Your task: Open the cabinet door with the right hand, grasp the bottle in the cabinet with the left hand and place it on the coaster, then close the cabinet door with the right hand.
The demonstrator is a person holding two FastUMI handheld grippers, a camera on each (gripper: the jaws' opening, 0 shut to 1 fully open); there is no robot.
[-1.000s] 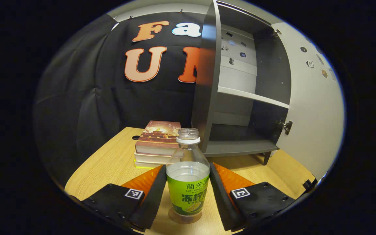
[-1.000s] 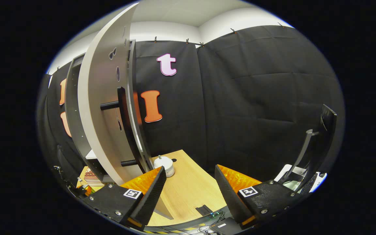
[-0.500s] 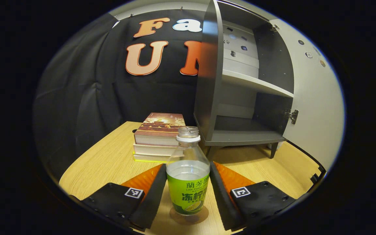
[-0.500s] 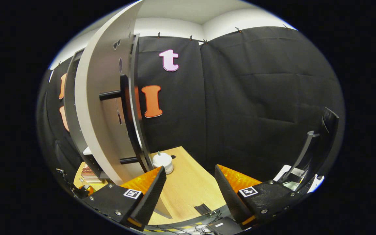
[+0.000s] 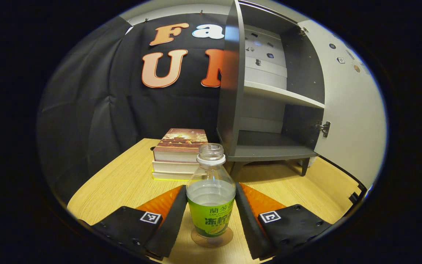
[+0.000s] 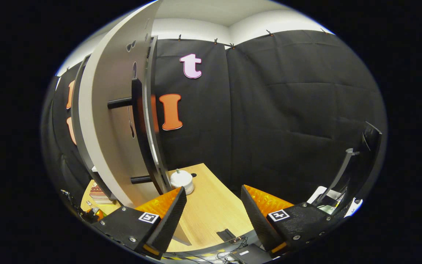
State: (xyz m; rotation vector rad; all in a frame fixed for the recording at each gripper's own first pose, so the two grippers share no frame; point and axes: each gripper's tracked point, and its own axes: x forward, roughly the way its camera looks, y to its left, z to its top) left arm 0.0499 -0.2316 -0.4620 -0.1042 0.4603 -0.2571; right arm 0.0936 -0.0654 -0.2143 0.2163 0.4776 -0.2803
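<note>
While the bottle stands between the fingers of my left hand-held gripper, its base sits on the round tan coaster on the surface, directly ahead of the camera. Both foam pads appear to press the green label band, so I judge the grip closed on the bottle; contact at the base cannot be told for certain from this angle. The bottle is upright, uncapped, and part full of clear liquid.

Step in hand, by my judgement: placing on the coaster, near its end. To do it well: confirm the base is flat and centred on the disc, then spread the fingers evenly so neither pad drags the bottle sideways, and back straight out along the finger axis. With no cap on, any tilt could spill.

Ahead and to the right of the left hand-held gripper the cabinet is empty on both shelves, with a stack of books just beside its left wall. My right hand-held gripper is spread wide with nothing between its fingers; the cabinet door stands swung out ahead to its left, the black bar handle apart from the fingers. Closing is not yet done.

Writing: the bottle label carries printed characters, which I leave unread. Each gripper finger bears a small square black-and-white marker.
</note>
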